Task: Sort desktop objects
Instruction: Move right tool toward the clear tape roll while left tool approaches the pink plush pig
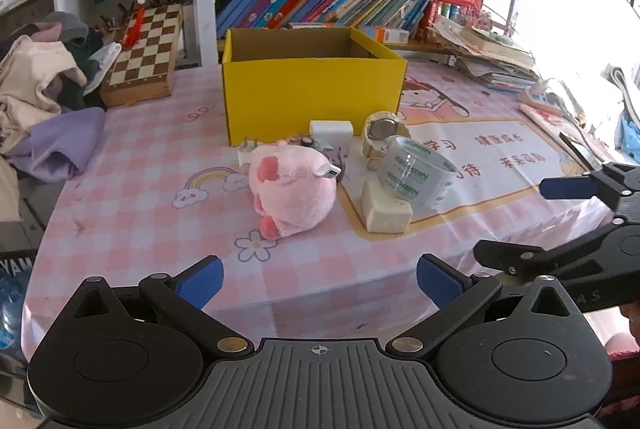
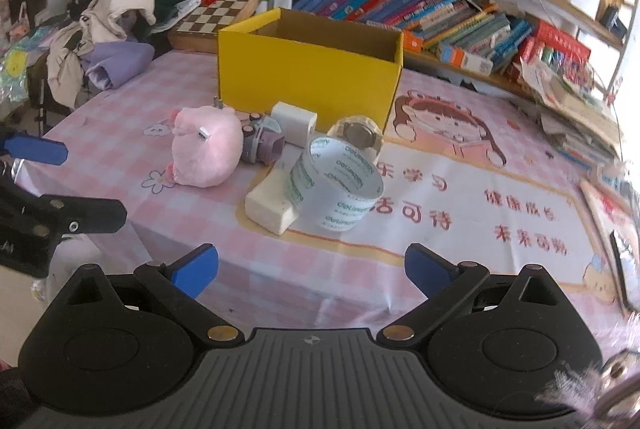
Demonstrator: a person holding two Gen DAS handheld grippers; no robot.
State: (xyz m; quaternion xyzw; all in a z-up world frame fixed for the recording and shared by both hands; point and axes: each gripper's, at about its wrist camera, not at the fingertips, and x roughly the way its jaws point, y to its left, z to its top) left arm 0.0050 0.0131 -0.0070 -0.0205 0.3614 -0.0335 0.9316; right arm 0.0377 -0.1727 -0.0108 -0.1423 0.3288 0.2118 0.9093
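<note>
An open yellow box (image 1: 312,91) (image 2: 308,75) stands mid-table. In front of it lie a pink plush toy (image 1: 292,185) (image 2: 206,153), a clear tape roll (image 1: 416,171) (image 2: 336,183) leaning on a cream block (image 1: 384,209) (image 2: 272,203), a watch (image 1: 382,131) (image 2: 358,133), a white charger (image 1: 331,134) (image 2: 294,122) and a small purple gadget (image 2: 262,143). My left gripper (image 1: 318,281) is open near the table's front edge, short of the plush. My right gripper (image 2: 312,271) is open too, short of the tape roll. Nothing is between either pair of fingers.
A chessboard (image 1: 146,51) and a heap of clothes (image 1: 44,85) sit at the back left. Books (image 1: 320,1) fill the shelf behind the box. Stacked papers (image 1: 492,57) and a power strip (image 1: 540,99) lie at the right.
</note>
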